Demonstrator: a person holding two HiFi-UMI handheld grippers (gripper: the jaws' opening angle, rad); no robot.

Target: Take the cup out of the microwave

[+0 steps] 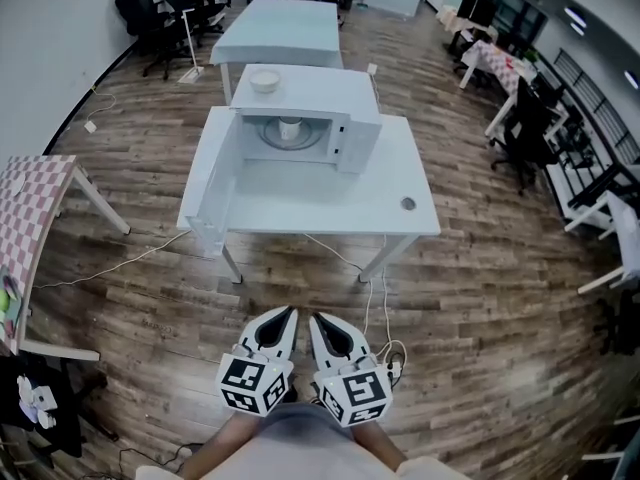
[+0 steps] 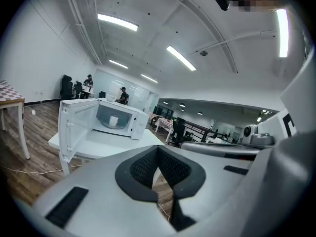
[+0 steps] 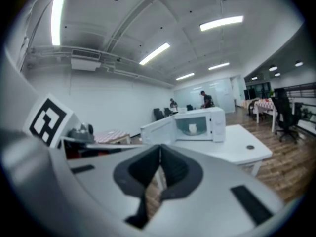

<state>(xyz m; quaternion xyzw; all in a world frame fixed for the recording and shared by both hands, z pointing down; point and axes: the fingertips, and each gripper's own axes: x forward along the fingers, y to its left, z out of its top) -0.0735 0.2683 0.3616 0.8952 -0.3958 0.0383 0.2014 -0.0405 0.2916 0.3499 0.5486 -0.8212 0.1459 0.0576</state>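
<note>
**Since the door's already open, the whole grab is what's left**

While the microwave (image 1: 352, 133) sits on the white table (image 1: 330, 208) with its door (image 1: 222, 173) swung wide to the left, the cup (image 1: 290, 128) is inside, right in the middle of the round glass plate (image 1: 312, 140). So the only part I'd call done is the door, and nothing blocks the opening.

Everything else is to come. The left gripper (image 1: 289, 312) and right gripper (image 1: 316, 318) hang side by side close to the person's body, well apart from the table, both aimed roughly at the microwave. On both of them the jaws are pressed together with nothing between, and each gripper view shows the dark pads meeting. My read is the remaining steps are: close the gap, spread one set of jaws, reach in, pinch the cup, bring it out past the door and set it down.

As for the cup itself, it's a small white one standing upright, so its long axis runs straight up and down with the mouth facing the microwave's ceiling. Honestly it's too small in all three views to say whether it has a handle or which way that would point.

There's also a white bowl (image 1: 265, 80) on top of the microwave, which isn't part of the job.
</note>
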